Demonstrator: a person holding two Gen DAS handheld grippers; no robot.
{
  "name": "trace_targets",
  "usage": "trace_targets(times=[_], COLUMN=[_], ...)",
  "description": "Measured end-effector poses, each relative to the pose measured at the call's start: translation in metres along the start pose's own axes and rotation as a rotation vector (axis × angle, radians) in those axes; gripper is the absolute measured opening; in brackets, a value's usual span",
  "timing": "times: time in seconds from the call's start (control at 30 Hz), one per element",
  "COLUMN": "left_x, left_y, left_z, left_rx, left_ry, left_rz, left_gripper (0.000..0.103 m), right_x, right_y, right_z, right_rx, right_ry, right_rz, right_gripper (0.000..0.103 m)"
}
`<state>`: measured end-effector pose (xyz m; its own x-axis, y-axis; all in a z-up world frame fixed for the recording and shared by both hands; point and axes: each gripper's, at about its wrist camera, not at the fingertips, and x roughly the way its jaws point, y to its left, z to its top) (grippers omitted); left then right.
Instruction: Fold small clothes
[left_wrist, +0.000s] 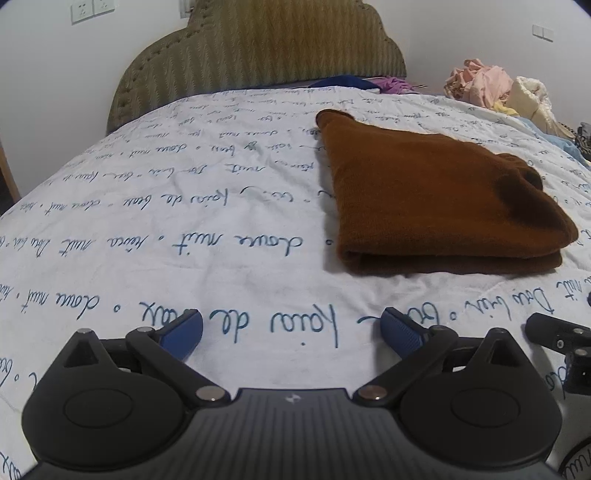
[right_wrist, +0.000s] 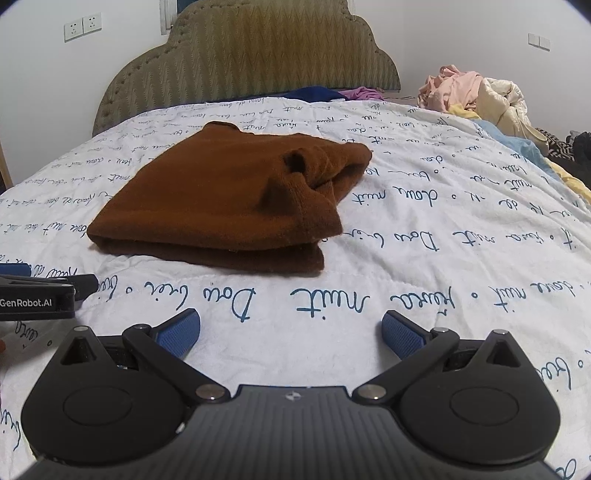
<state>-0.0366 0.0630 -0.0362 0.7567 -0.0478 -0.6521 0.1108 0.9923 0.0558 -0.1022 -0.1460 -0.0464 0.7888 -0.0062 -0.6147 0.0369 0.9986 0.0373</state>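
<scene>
2 sets of tongs hang low over the bed (left_wrist: 147, 221), and neither has anything in it. The left tongs (left_wrist: 291, 332) stand wide apart, their blue pads (left_wrist: 400, 332) spread over bare quilt with only the printed blue script between them. The right tongs (right_wrist: 291, 330) are just as wide apart, pads (right_wrist: 177, 332) clear of any cloth. Both point down at a slant toward the quilt.

The brown garment (left_wrist: 436, 206) lies folded flat on the quilt, well ahead of both tongs and touching neither. From the left view it sits ahead and to the right; from the right view the same garment (right_wrist: 229, 199) sits ahead and to the left — so it lies between the 2 lines of sight. Its near edge shows 2 stacked layers, and a loose cuff or collar opening sits bunched on top at the right side.

A black part of the right tool (left_wrist: 561, 339) juts in at the right edge of the left view, and the left tool (right_wrist: 37, 295) shows at the left edge of the right view — the 2 are side by side.

Beyond the garment stands a padded headboard (right_wrist: 251, 55). A heap (right_wrist: 476, 92) of pink and cream clothes sits at the far right of the bed.
</scene>
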Motion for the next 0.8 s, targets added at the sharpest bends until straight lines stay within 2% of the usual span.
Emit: trace_targets(times=[0.13,0.23,0.33,0.47,0.8], left_x=[0.001,0.003,0.004,0.004,0.004], left_y=[-0.006,-0.003,-0.002,-0.006,-0.005], left_z=[0.0,0.0,0.0,-0.001,-0.001], left_rx=[0.031,0.014,0.007,0.029,0.025], left_ry=[-0.018,-0.009,-0.003,-0.003,0.002], left_rz=[-0.009,-0.02,-0.022,-0.009,-0.01], left_gripper=[0.103,0.103,0.103,0.103,0.103], right_x=[-0.001,-0.006,0.001,0.004,0.002], right_y=[0.001,-0.001,-0.005,-0.003,-0.005], right_z=[0.0,-0.001,0.0,-0.001,-0.003], right_rx=[-0.002,0.013,0.03,0.014,0.031], right_ry=[-0.008,-0.051,-0.006,0.013,0.016], right_rz=[-0.01,-0.044,-0.031,-0.039,-0.026], right_gripper=[0.103,0.103,0.103,0.103,0.103])
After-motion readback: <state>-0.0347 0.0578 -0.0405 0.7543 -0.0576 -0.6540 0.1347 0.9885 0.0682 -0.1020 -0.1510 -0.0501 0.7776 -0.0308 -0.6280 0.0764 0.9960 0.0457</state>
